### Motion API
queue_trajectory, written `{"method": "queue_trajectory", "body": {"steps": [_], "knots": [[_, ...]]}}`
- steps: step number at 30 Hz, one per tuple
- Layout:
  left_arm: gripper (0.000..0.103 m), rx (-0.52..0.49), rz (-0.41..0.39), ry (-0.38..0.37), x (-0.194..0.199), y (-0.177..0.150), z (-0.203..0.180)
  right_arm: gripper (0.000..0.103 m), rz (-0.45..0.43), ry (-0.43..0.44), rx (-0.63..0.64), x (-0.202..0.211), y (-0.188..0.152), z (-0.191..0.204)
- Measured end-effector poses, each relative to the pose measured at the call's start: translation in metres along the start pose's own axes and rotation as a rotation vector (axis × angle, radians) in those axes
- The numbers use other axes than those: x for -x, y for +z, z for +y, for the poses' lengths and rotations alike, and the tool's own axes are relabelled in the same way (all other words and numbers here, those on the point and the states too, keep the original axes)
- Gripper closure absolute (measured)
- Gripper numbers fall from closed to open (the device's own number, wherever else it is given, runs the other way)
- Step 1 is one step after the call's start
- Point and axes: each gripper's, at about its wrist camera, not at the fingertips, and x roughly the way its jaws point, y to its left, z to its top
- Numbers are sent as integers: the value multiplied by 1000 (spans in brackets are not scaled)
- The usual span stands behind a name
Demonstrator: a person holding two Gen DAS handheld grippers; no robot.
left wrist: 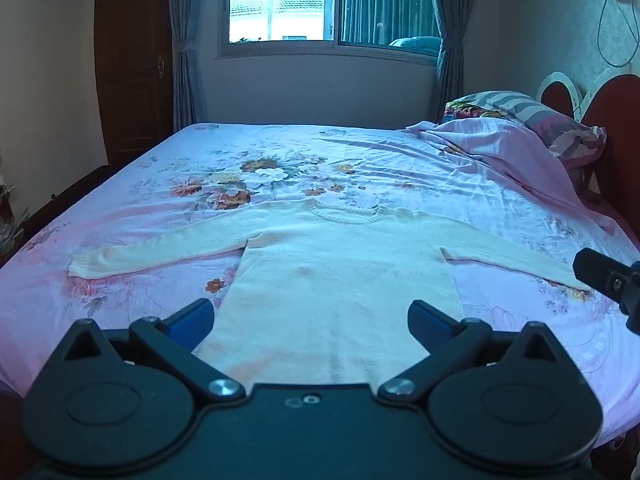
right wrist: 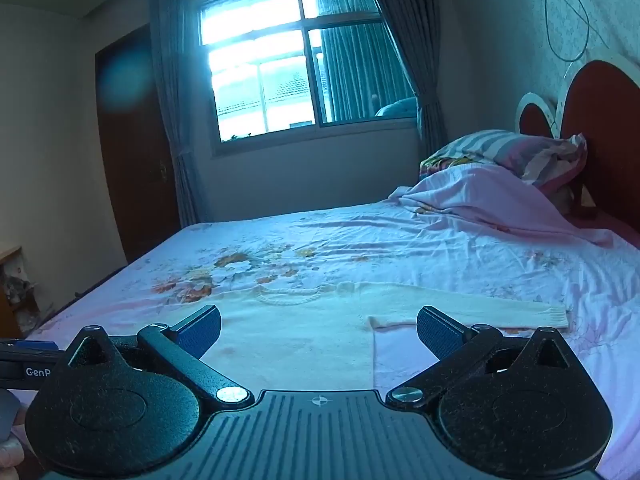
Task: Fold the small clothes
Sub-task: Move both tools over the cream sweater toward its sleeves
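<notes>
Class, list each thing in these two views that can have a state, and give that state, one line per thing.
Sweater: flat, unfolded, sleeves spread.
Left gripper: open, empty.
Right gripper: open, empty.
Bed sheet: spread, wrinkled.
Quilt: bunched by the pillow.
Curtains: drawn apart.
Door: closed.

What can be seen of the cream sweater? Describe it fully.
The cream sweater is a soft, fuzzy-looking knit with a ribbed round neckline and long sleeves with ribbed cuffs. It lies flat, front up, on the floral bedsheet, sleeves spread to both sides, neckline toward the window. A faint stain marks its chest. Nothing grips it.
</notes>
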Motion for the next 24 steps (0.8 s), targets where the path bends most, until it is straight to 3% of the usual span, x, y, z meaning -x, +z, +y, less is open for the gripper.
{"method": "queue_trajectory", "body": {"steps": [24], "knots": [[1,-5,9,6,-5,-4,-2,0,20,-18,2,-6,-4,-1]]}}
